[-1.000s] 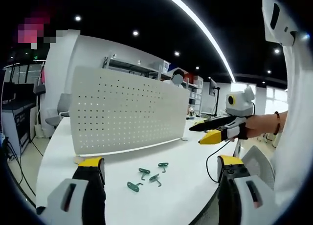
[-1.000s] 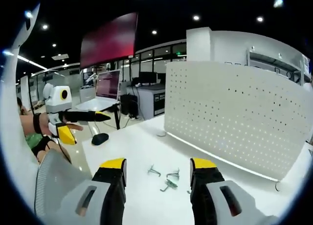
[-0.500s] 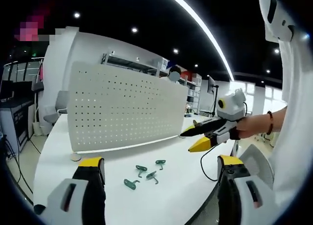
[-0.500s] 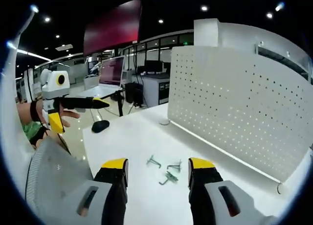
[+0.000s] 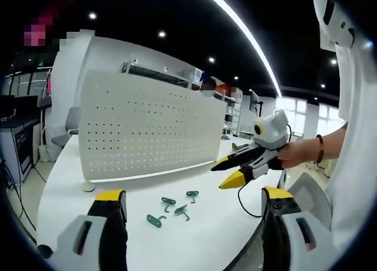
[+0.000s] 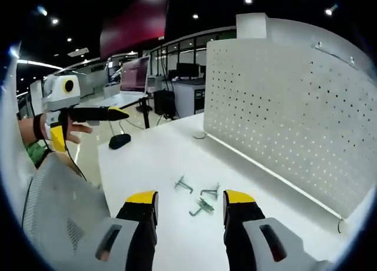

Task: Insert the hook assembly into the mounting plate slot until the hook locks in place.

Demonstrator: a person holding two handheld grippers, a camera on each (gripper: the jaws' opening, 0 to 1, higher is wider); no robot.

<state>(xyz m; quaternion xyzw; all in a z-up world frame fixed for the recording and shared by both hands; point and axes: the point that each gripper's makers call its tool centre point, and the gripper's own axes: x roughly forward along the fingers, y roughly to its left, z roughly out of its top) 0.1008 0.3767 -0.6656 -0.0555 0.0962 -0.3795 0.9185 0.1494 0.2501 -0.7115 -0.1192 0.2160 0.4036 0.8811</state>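
Observation:
Several small green hooks (image 5: 169,202) lie loose on the white table (image 5: 65,188), in front of the upright white pegboard plate (image 5: 147,129). My left gripper (image 5: 193,198) hovers above and short of them, open and holding nothing. My right gripper (image 5: 222,175) comes in from the right, held by a hand, with its yellow-tipped jaws spread apart over the table's right side. In the right gripper view the hooks (image 6: 202,207) lie between and just beyond my open right gripper (image 6: 189,199), the pegboard plate (image 6: 294,118) stands to the right, and my left gripper (image 6: 89,128) is open at far left.
A black mouse (image 6: 119,141) lies near the table's far left edge. A small round pad (image 5: 88,187) sits by the pegboard's left foot. A person's white sleeve (image 5: 353,141) borders the right. Desks, monitors and shelves stand behind the table.
In the left gripper view, my right gripper has come down and left, closer to the hooks. Both cameras have shifted a little. The hooks lie as before.

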